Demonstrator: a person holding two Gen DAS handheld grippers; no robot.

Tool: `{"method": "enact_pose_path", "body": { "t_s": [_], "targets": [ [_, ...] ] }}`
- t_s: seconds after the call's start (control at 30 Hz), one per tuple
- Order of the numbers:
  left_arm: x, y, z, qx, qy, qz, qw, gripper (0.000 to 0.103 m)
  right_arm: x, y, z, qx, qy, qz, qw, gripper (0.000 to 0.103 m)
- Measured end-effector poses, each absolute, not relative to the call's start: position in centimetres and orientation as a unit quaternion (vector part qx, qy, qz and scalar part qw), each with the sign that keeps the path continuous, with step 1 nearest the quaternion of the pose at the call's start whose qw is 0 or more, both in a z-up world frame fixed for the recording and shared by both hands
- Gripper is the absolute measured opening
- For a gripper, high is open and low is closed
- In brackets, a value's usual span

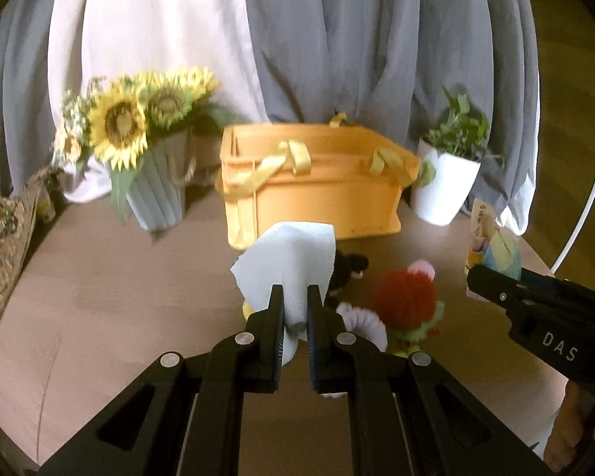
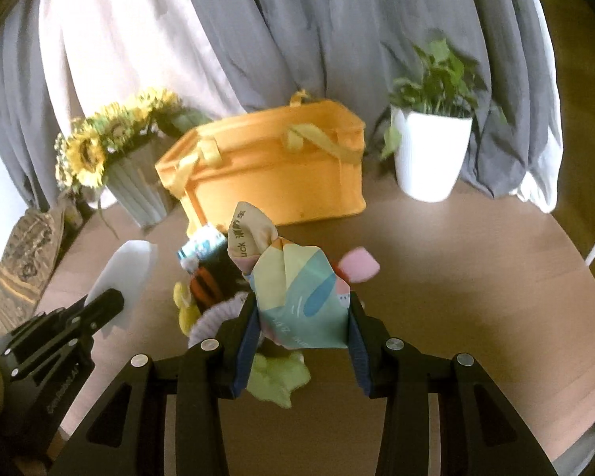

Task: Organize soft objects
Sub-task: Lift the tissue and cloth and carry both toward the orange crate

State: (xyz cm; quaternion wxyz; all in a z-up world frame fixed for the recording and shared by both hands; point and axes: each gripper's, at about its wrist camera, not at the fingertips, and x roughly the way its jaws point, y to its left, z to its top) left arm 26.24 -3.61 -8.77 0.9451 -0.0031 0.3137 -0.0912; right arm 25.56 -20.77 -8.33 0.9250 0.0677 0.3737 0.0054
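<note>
The left gripper (image 1: pixel 295 297) had its jaws clamped on a white cloth (image 1: pixel 287 261), pinched low so that most of the fabric stood up and fanned above the tips, held clear of the worktop (image 1: pixel 119 277). The right gripper (image 2: pixel 303 317) had its jaws set wider, squeezing a pastel printed pouch (image 2: pixel 297 297) from both sides, its twisted top rising up and away from the tips; it too looked lifted off the surface. Straight ahead of both loads, farther back on the worktop, stood the orange fabric bin (image 1: pixel 317 194) with its yellow ribbon handles, its long side running left to right across both views and its open top facing up. From the left wrist view the bin lay almost dead ahead of the cloth, so that arm seemed the nearer and better lined up; from the right wrist view the bin sat ahead and a little to the left. Between the jaws and the bin lay the remaining soft toys in a loose heap: a red pompom toy (image 1: pixel 406 297), a black plush (image 1: pixel 349 267) and a lilac fluffy piece (image 1: pixel 361 319). A sunflower vase (image 1: pixel 158 190) flanked the bin on the left and a white plant pot (image 1: pixel 444 186) on the right, so my guess was that each load needed to go forward and up over the near rim.
</note>
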Motion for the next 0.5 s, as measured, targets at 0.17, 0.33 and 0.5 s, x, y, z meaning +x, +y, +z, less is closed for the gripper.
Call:
{"method": "enact_pose_path", "body": {
  "t_s": [0.17,0.33,0.5],
  "targets": [
    [27.0,-3.5,-7.1,-0.003,0.29,-0.091,0.953,0.012,26.7,-20.6,-6.9,0.071,0.354,0.013,0.932,0.042],
    [28.0,-3.4,-5.7,-0.002,0.265,-0.086,0.96,0.012,27.9,-20.5,-5.7,0.072,0.337,0.02,0.938,0.042],
    [29.0,-3.5,-4.6,0.0,0.245,-0.083,0.966,0.012,29.1,-20.3,-4.5,0.067,0.315,0.029,0.946,0.042]
  ]
}}
